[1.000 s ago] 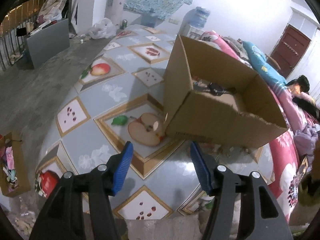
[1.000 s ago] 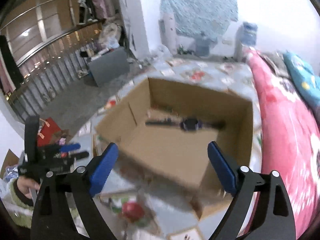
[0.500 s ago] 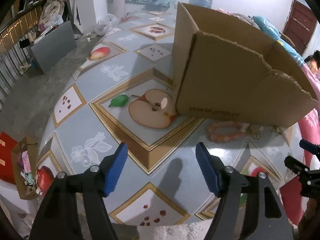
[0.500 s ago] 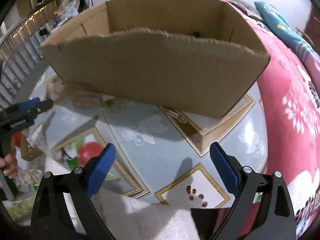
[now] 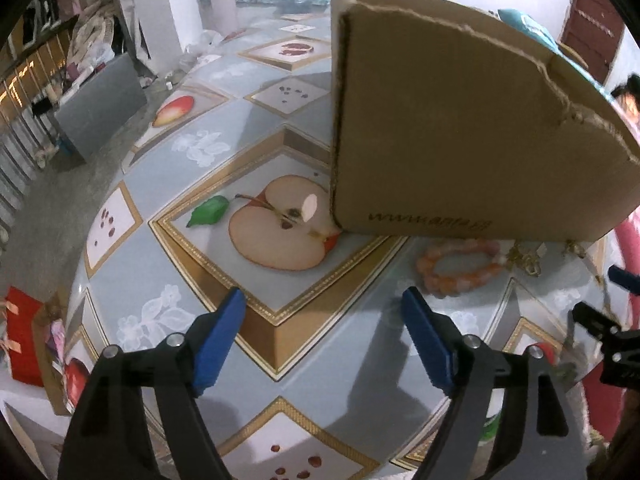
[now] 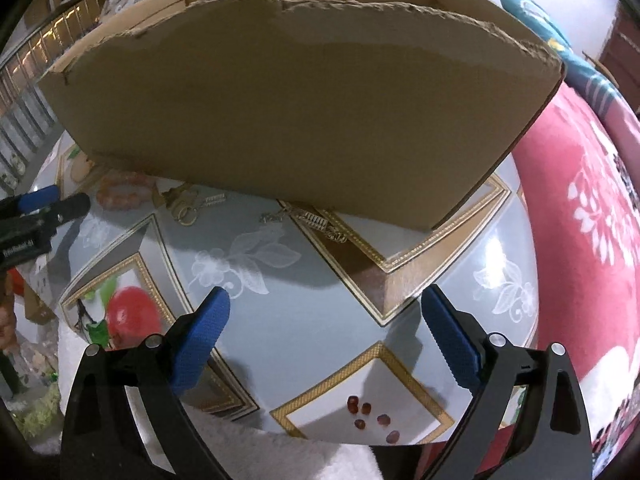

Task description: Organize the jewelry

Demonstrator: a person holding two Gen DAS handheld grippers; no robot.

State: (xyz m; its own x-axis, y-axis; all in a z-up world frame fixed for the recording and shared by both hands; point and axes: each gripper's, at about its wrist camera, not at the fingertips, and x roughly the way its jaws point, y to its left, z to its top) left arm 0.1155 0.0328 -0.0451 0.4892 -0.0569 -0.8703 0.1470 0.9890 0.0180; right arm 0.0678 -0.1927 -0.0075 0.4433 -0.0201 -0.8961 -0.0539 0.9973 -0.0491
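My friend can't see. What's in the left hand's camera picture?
The open left gripper hangs over a fruit-patterned table, holding nothing. Ahead stands a cardboard box, with a pink bead bracelet and gold jewelry lying beside it.

A brown cardboard box (image 6: 304, 112) with a ragged, torn top edge stands upright on a fruit-patterned tablecloth (image 6: 280, 280). Along the foot of its near wall lies the jewelry: 1 bracelet of chunky peach-orange beads (image 5: 460, 266) lying flat in a loop, just beside it a small gold-coloured cluster (image 6: 182, 204) (details too small to tell), and farther along a silver chain piece (image 6: 314, 220).
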